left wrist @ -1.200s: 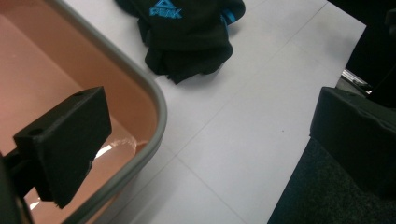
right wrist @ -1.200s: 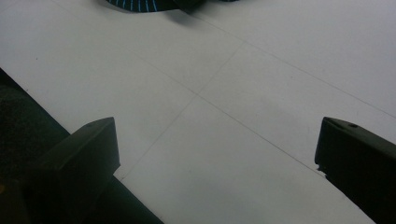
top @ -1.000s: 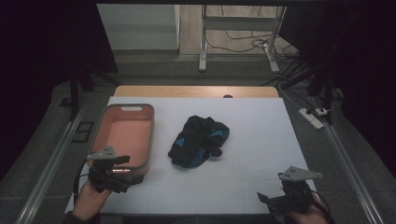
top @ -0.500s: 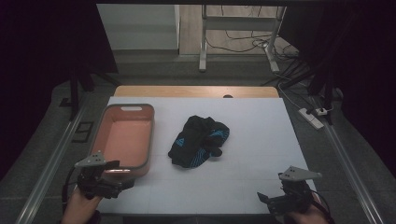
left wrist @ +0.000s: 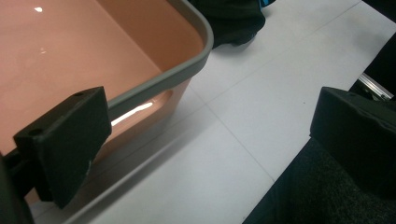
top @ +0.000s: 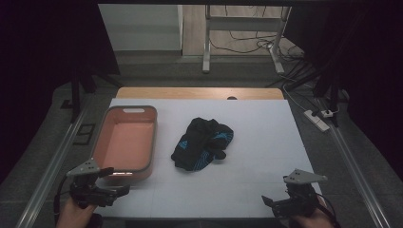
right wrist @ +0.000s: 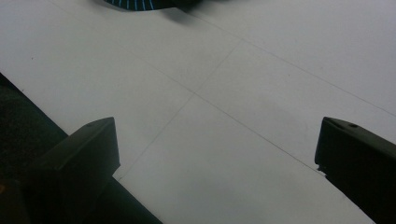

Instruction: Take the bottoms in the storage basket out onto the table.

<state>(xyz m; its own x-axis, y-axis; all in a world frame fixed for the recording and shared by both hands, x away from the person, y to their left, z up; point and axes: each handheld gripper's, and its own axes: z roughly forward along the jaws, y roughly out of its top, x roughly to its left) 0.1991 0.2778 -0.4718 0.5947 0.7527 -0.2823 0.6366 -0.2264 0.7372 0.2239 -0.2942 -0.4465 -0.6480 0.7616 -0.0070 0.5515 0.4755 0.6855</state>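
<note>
Pulled back off the pink tub point(top: 124, 142) to the table's near edge, the left gripper point(top: 107, 187) sits with jaws spread and empty, like the right gripper point(top: 275, 203), so a careless reach toward the dark clothes point(top: 202, 143) could knock the tub.

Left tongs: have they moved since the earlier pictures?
Yes. The left tongs have pulled back from over the pink tub's near rim to the table's near-left corner.

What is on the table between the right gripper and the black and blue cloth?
Nothing: between the right gripper and the black and blue cloth lies only bare white table, as the high view and the right gripper view show.
</note>
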